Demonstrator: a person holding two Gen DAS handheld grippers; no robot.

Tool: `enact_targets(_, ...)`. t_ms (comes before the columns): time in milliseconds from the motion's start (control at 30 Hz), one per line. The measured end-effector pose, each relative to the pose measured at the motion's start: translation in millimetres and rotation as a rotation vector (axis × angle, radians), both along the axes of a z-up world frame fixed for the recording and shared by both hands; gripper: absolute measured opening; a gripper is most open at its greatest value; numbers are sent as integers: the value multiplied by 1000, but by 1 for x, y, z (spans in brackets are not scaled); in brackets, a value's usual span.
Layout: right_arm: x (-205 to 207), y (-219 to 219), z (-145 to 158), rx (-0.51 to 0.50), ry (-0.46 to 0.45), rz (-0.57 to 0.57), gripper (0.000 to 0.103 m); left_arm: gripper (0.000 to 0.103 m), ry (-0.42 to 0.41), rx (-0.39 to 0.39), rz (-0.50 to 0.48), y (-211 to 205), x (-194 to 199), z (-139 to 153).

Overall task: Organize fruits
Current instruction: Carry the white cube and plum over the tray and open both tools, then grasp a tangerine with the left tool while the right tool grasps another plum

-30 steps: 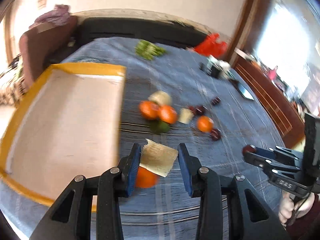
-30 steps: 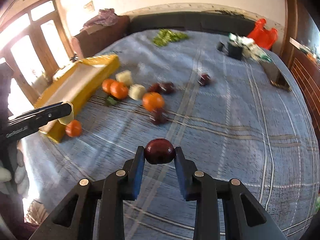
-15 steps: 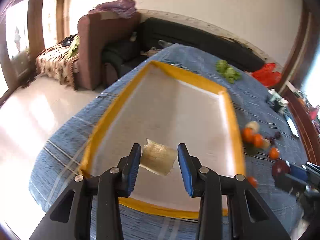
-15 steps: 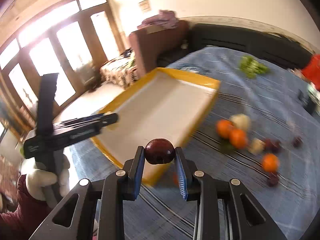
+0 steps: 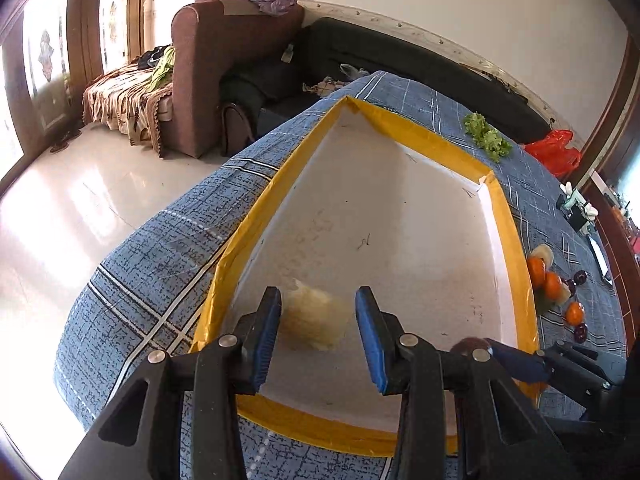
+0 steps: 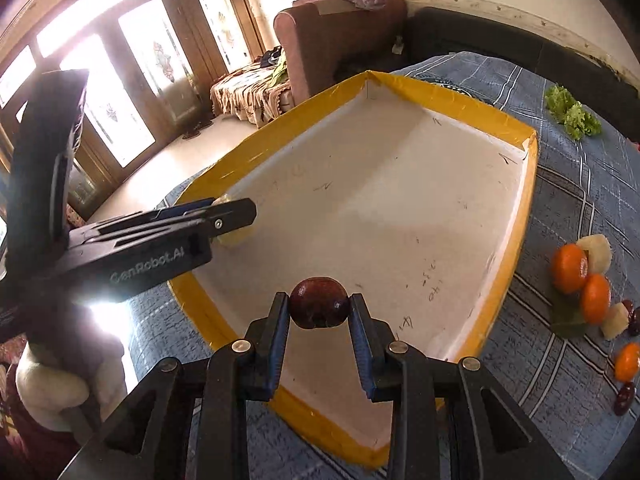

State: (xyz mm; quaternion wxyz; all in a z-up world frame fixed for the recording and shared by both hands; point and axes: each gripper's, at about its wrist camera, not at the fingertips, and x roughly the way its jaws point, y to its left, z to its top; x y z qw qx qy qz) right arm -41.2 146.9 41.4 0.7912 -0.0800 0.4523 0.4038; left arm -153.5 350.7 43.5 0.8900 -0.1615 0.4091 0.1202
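A shallow white tray with a yellow rim lies on the blue checked tablecloth. My left gripper hangs over the tray's near left corner; its jaws stand a little apart around a pale yellow fruit chunk, which looks blurred and free of the right pad. In the right wrist view the chunk shows just under the left gripper's fingertips. My right gripper is shut on a dark red plum over the tray's near edge. It also shows in the left wrist view.
Loose fruit lies on the cloth right of the tray: oranges, pale chunks, dark plums and a green leaf. Lettuce lies at the far side. A brown sofa stands beyond the table's left edge.
Both grippers have moved down closer to the tray's near end. The left jaws have opened slightly and the pale chunk has slipped lower between them. The plum stays gripped.
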Motion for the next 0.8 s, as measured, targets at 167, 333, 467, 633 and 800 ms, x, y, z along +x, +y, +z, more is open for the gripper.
enact_targets(167,7,-11,11,66,46,-35,42,62,-25,2,16,-6,-5,11)
enact_targets(333,9,-43,36,125,-9,-82,48,66,-63,3,13,-17,-16,29)
enact_targets(467,15,-99,58,150,-67,-167,58,74,-123,-18,-32,-36,-29,49)
enact_targets(633,27,-184,64,108,-122,-331,64,82,-190,-14,-161,-83,-37,69)
enact_targets(800,45,-258,39,108,-37,-490,64,82,-140,-12,-312,-141,-24,57)
